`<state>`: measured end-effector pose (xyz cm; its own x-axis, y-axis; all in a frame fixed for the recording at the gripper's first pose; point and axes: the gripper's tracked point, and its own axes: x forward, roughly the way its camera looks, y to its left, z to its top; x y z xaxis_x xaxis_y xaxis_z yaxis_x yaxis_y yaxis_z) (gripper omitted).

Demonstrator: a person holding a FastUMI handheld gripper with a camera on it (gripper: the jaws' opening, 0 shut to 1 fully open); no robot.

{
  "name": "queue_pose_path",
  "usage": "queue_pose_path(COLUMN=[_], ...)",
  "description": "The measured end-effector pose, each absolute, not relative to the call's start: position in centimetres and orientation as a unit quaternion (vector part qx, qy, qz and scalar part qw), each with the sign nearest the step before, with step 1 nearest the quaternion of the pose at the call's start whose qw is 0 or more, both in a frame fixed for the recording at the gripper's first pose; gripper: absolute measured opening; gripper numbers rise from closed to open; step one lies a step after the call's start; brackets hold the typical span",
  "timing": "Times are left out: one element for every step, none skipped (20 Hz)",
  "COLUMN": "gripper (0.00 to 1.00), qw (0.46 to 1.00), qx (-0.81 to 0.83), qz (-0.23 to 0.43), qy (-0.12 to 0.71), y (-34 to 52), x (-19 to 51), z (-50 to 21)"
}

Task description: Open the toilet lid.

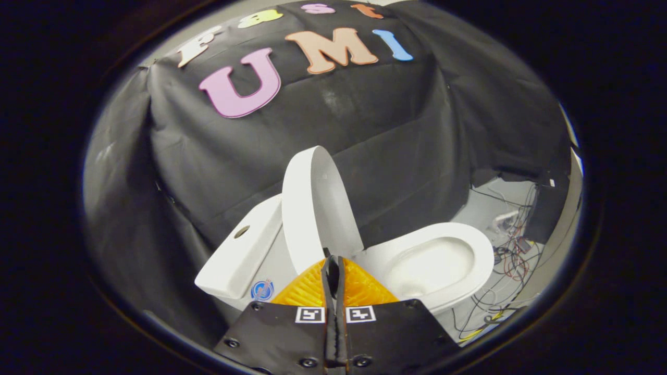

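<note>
The lid was stood upright against the tank, baring the bowl; the gripper was clenched, grasping nothing.

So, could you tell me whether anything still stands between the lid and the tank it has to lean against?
Nothing visible does. The lid stands raised beside the tank, above the open bowl. The gripper, fingers together, sits just before the lid's lower edge.

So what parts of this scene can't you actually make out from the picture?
- Gripper view: the lower edge of the raised white oval toilet lid is hidden behind the closed gripper, so whether the fingers touch it is unclear.
- The white ceramic bowl's base is covered by the gripper body.
- The tangled floor cables are too small to trace.
- The round blue sticker on the white tank is blurred.
</note>
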<state>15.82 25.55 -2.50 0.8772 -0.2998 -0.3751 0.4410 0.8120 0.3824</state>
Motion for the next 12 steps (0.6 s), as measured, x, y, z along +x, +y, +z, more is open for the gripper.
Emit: queue_pose_path(gripper=[0.01,0.01,0.01,0.01,0.01,0.01,0.04,0.04,0.04,0.04,0.04,0.04], qw=[0.942,0.944,0.945,0.947,0.948,0.949,0.951,0.951,0.953,0.955,0.957,0.958], qx=[0.227,0.222,0.217,0.209,0.201,0.198,0.195,0.193,0.186,0.177,0.168,0.159], qz=[-0.194,-0.192,-0.191,-0.191,-0.191,-0.185,-0.183,-0.179,-0.177,-0.174,-0.171,-0.168], qy=[0.152,0.154,0.154,0.154,0.155,0.158,0.157,0.161,0.161,0.164,0.165,0.168], y=[26.1,26.5,26.9,27.3,27.5,27.9,28.4,29.1,29.6,30.2,30.9,31.5], x=[16.1,16.2,16.4,16.7,16.9,17.6,18.0,18.2,18.6,18.8,19.0,19.3], z=[-2.3,-2.3,-2.2,-2.2,-2.0,-1.7,-1.4,-1.5,-1.4,-1.3,-1.3,-1.2])
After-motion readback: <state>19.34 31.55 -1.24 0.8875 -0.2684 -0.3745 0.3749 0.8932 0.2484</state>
